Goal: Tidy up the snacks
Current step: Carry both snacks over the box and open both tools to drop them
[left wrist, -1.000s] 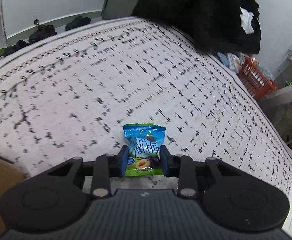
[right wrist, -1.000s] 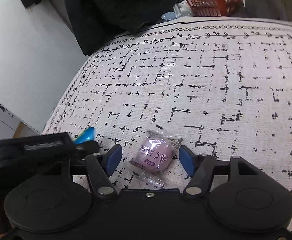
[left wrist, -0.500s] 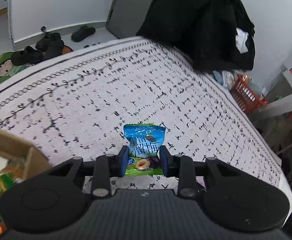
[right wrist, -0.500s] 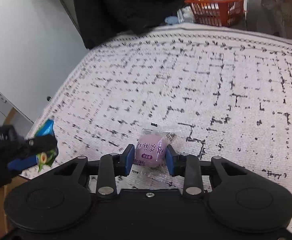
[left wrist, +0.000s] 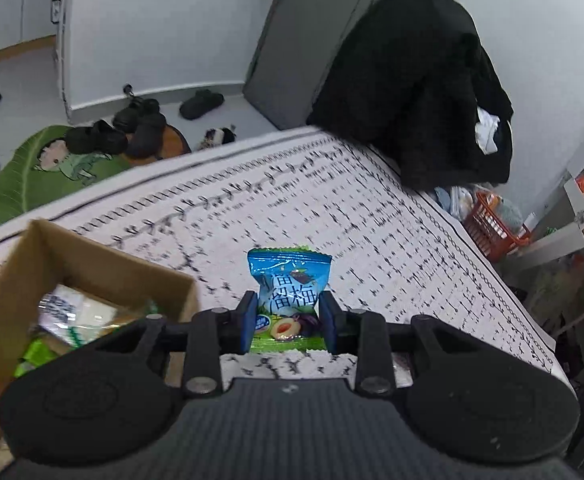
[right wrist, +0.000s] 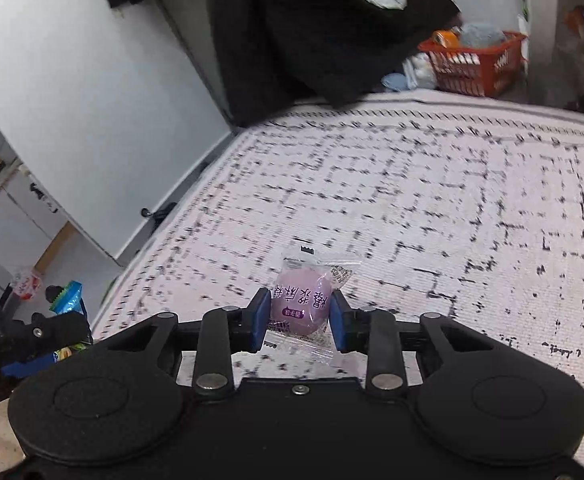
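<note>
1. The left gripper (left wrist: 288, 322) has its blue pads pressed against both sides of a blue and green plum candy packet (left wrist: 288, 294); the packet stands upright between them, lifted clear of the patterned cloth (left wrist: 332, 216); the same gripper also shows at the left edge of the right wrist view
2. The right gripper (right wrist: 299, 320) is likewise closed onto a purple wrapped sweet (right wrist: 302, 302), its clear wrapper ends sticking out above and below the pads; it too looks raised off the cloth, though how high cannot be told
3. Just left of the left gripper sits an open cardboard box (left wrist: 103, 264) near the left edge of the cloth, already holding several wrapped snacks (left wrist: 71, 312); the plum packet is beside the box's right wall, not yet over the opening
4. Judged step: both pieces are picked up and in carry toward the box, with the left one nearer to being dropped
5. The next move likely calls for shifting the left gripper leftward over the box wall until the packet is above the opening, then spreading the pads; the right gripper would follow without colliding, since the two are close together
6. Further off, a dark coat (left wrist: 412, 88) hangs past the far corner of the cloth, an orange basket (right wrist: 476, 60) sits on the floor beyond the far edge, and shoes (left wrist: 139, 124) lie by the wall
</note>
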Action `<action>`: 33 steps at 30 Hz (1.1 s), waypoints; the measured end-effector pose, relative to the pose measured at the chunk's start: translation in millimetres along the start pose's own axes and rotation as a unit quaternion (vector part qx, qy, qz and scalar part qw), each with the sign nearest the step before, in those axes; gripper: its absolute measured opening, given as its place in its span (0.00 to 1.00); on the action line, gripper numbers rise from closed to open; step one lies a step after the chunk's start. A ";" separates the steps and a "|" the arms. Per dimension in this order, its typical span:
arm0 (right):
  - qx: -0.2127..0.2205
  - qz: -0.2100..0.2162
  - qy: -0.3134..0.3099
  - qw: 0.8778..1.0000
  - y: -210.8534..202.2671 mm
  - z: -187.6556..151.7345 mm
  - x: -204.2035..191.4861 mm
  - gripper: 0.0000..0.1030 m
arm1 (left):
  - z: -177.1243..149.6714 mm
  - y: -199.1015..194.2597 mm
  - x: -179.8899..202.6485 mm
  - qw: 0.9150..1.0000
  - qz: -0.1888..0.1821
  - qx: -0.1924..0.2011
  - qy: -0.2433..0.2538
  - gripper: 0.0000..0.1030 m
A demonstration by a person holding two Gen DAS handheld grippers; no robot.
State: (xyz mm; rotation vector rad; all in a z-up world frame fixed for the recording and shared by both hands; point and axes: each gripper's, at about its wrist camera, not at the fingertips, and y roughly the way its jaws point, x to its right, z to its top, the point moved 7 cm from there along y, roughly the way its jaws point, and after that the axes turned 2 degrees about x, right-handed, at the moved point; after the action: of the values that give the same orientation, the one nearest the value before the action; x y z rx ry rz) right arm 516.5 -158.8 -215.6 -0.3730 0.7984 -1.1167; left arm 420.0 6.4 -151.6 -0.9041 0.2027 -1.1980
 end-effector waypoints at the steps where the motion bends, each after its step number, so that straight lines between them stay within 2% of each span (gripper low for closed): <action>1: 0.004 0.005 -0.003 1.000 -3.9 1.1 -3.6 0.30 | 1.2 -4.9 -3.6 1.000 0.003 0.004 -0.002 0.31; 12: 0.022 0.057 -0.048 0.997 -39.2 -4.5 -52.9 0.30 | 10.7 -58.2 -47.6 0.998 0.036 0.046 -0.028 0.31; 21: 0.021 0.086 -0.063 0.994 -49.2 -19.4 -90.7 0.30 | 16.8 -92.0 -85.3 0.994 0.065 0.069 -0.053 0.31; 33: 0.032 0.115 -0.091 0.989 -62.6 -33.0 -131.5 0.30 | 22.0 -117.1 -122.6 0.990 0.085 0.082 -0.072 0.31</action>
State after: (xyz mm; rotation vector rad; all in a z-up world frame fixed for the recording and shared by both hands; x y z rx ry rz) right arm 424.5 -62.5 -148.1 -0.3152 0.6265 -0.8756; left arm 301.0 114.9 -94.1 -0.8082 0.0621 -0.9718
